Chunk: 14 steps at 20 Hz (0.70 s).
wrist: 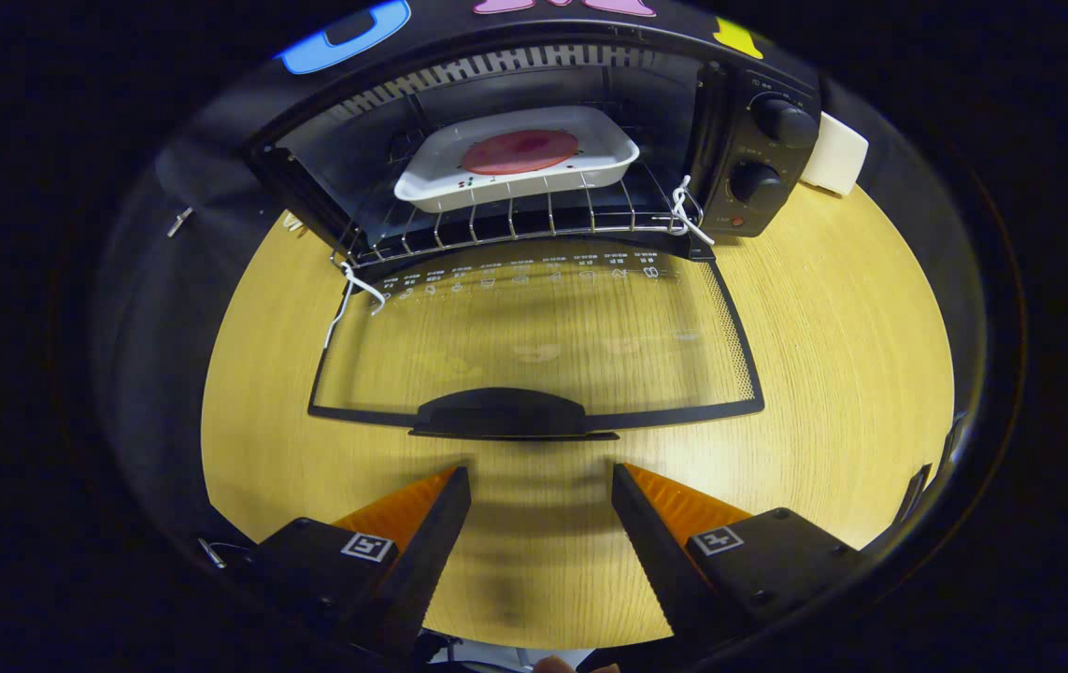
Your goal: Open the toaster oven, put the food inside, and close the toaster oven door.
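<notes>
The black toaster oven (758, 159) stands at the far side of the wooden table with its glass door (534, 336) folded down flat toward me. Inside, a white tray (515, 173) holding a round reddish slice of food (520, 151) rests on the wire rack (515, 224). The door's black handle (501, 413) lies just ahead of my gripper (541, 477). The gripper is open, its two fingers spread apart above the table with nothing between them.
Two knobs (781, 120) sit on the oven's right panel. A white box (837, 151) stands behind the oven on the right. White ties (688, 213) hang at the rack's corners. Bare wooden tabletop (851, 374) extends either side of the door.
</notes>
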{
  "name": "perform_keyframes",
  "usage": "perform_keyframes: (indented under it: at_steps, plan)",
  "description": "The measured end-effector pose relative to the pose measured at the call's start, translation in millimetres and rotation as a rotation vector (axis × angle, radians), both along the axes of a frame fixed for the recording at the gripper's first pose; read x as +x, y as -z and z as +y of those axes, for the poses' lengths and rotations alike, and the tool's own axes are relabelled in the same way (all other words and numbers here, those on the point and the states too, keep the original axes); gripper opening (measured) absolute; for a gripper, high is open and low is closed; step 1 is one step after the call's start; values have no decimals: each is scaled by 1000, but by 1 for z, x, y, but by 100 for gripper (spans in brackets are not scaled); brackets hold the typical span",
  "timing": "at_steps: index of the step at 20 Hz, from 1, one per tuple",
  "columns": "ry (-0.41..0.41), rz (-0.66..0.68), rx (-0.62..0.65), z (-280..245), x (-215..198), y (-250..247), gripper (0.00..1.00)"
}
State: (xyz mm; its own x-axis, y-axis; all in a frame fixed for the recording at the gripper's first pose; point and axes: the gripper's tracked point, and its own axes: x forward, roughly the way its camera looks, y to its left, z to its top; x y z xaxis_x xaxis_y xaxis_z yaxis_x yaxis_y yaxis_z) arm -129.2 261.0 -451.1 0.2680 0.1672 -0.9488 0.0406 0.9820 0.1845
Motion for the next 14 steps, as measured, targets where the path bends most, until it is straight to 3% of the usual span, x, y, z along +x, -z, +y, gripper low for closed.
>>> perform_keyframes:
  at_steps: [3,7,14]
  plan:
    - [38,9,-19,1,10,7,99]
    - [-34,-18,-72,0,13,8,98]
    - [-90,-115,-56,-1,16,-8,99]
